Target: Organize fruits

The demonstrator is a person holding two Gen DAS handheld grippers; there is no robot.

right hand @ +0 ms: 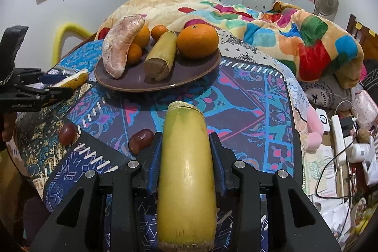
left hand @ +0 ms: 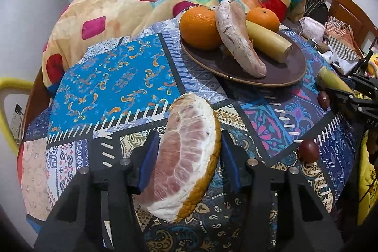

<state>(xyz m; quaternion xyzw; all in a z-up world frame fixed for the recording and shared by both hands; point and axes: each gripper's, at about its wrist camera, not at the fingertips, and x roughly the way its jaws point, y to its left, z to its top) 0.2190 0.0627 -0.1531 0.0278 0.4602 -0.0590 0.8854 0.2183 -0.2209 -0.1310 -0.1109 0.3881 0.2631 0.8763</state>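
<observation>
Both loaded up: left gripper (left hand: pixel 186 165) clamped on a pomelo wedge (left hand: pixel 186 157), right gripper (right hand: pixel 186 167) clamped on a sugarcane piece (right hand: pixel 186 171). Next, probably carry both over onto the plate (right hand: pixel 132 84).

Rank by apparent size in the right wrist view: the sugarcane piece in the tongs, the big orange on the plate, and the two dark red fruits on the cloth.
1. Sugarcane piece, though nearness to the camera inflates it.
2. Big orange.
3. Two dark red fruits: alike, unranked.
</observation>
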